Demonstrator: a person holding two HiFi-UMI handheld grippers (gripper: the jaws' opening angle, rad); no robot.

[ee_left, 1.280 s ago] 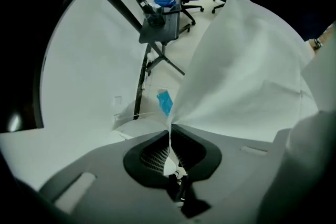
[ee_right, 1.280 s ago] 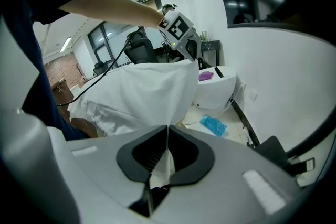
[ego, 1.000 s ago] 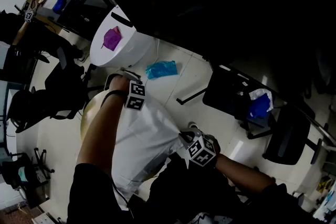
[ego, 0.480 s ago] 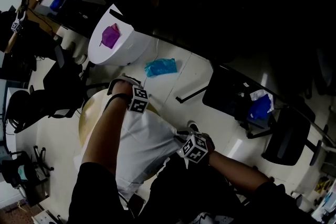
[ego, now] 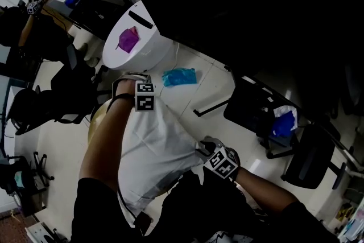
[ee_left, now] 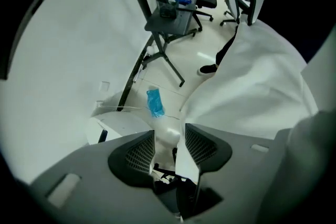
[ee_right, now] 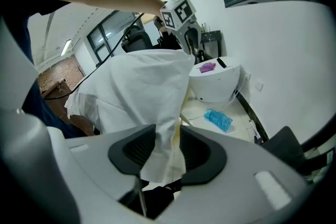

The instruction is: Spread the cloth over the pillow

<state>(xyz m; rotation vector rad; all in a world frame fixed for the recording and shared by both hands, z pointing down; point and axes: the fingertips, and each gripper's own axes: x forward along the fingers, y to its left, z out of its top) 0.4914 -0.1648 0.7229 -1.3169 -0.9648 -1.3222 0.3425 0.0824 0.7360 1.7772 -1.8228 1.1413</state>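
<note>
The cloth point(ego: 153, 145) is draped over the pillow point(ego: 94, 122), of which only a tan edge is seen at the cloth's left side. The left tool point(ee_left: 169, 147) is held at the cloth's far corner and the right tool point(ee_right: 168, 152) at its near corner. The jaws of both have just been opening and are seen apart, with a cloth edge left hanging loose between each pair.
</note>
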